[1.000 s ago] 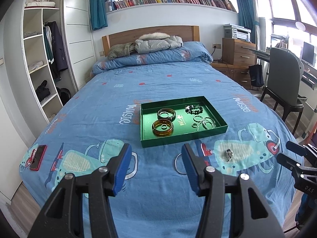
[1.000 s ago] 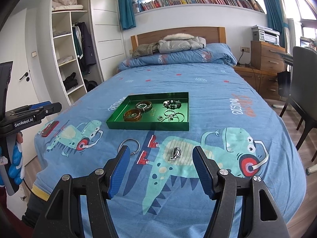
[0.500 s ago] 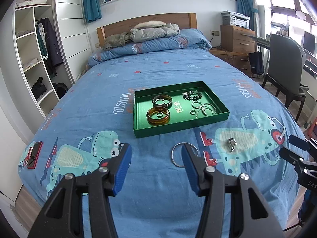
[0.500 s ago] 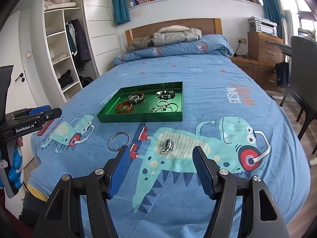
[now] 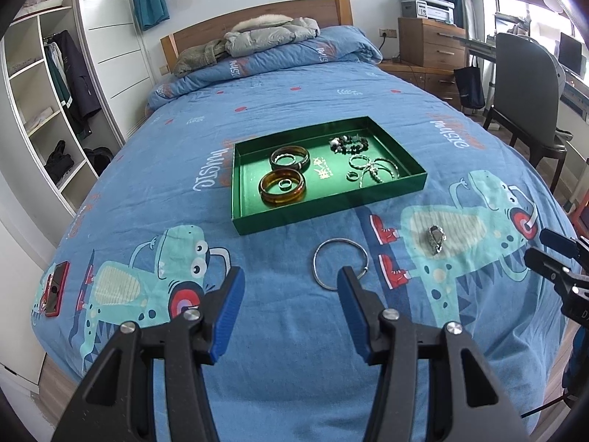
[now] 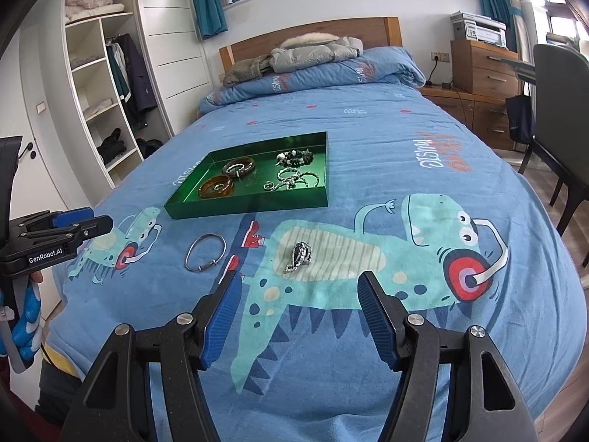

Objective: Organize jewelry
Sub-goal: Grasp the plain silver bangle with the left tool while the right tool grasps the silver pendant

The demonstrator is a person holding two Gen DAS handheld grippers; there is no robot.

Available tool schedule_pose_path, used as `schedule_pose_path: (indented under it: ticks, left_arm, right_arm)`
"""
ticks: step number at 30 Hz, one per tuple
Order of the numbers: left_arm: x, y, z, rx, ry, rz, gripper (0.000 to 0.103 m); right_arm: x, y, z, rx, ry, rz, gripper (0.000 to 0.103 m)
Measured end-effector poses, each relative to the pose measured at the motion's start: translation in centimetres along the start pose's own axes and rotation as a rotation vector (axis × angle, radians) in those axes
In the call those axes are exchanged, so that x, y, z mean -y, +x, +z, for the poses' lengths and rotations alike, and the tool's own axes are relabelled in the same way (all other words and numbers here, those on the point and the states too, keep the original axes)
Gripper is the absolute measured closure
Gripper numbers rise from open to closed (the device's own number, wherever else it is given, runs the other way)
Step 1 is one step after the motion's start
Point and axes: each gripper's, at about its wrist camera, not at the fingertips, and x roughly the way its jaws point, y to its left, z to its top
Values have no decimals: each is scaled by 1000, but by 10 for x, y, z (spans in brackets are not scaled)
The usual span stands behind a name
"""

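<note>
A green tray (image 5: 331,208) (image 6: 246,206) lies on the blue bedspread and holds several bangles, rings and a bead bracelet. Two pieces lie loose on the spread in front of it: a thin silver bangle (image 5: 340,263) (image 6: 205,252) and a small heap of silver chain (image 5: 434,238) (image 6: 300,255). My left gripper (image 5: 291,276) hovers open just short of the silver bangle, whose near edge sits behind the right fingertip. My right gripper (image 6: 299,283) is open too, with nothing between its fingers, and the silver chain lies just beyond the gap.
A red phone (image 5: 56,289) lies at the bed's near left corner. A folded duvet and jackets (image 5: 272,37) are piled at the headboard. Open wardrobe shelves (image 5: 40,110) stand left of the bed, a dark chair (image 5: 526,103) and wooden drawers right.
Both grippers have sunk and come closer to the bed. The bangle and the chain now sit nearer the fingertips. Neither pair of jaws has changed its width.
</note>
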Motion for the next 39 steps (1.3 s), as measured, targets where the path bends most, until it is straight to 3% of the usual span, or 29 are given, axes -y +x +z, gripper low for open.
schedule_pose_path:
  ticks: [17, 28, 35, 39]
  left_arm:
    - [-14, 58, -15, -137, 15, -84, 53]
    - [-15, 120, -7, -241, -39, -196, 53]
    - [-10, 146, 0, -264, -52, -212, 53]
    - [-7, 160, 0, -284, -64, -217, 53]
  right_arm:
    - [17, 23, -14, -48, 90, -64, 38]
    - [4, 76, 2, -107, 43, -30, 38]
    - [-11, 119, 13, -150, -1, 3, 41]
    - [-12, 139, 16, -178, -10, -1, 48]
